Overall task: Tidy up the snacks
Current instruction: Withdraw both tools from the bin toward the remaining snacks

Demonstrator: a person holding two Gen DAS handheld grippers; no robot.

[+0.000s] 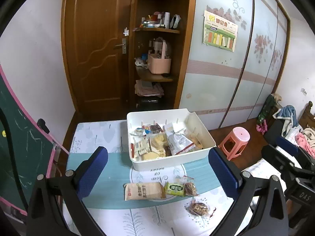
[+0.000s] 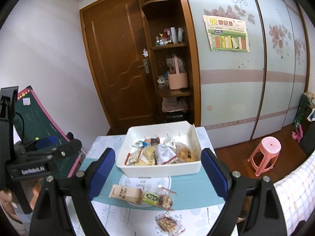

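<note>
A white bin (image 1: 167,164) (image 2: 157,172) holding several wrapped snacks stands on the small table. In front of it lie loose snacks: a tan cracker pack (image 1: 144,191) (image 2: 126,193), a green packet (image 1: 174,189) (image 2: 150,197), a clear-wrapped brown bar (image 1: 190,188) (image 2: 165,201), and a nut bar nearer me (image 1: 197,208) (image 2: 167,223). My left gripper (image 1: 157,172) is open and empty, hovering above the loose snacks. My right gripper (image 2: 157,174) is open and empty, also above them. Each gripper shows at the edge of the other's view.
The table has a teal and white leaf-pattern cloth (image 1: 98,137) (image 2: 196,188). A green chalkboard (image 1: 19,137) leans at left. A pink stool (image 1: 235,142) (image 2: 265,155) stands right of the table. A door, shelves and wardrobe are behind.
</note>
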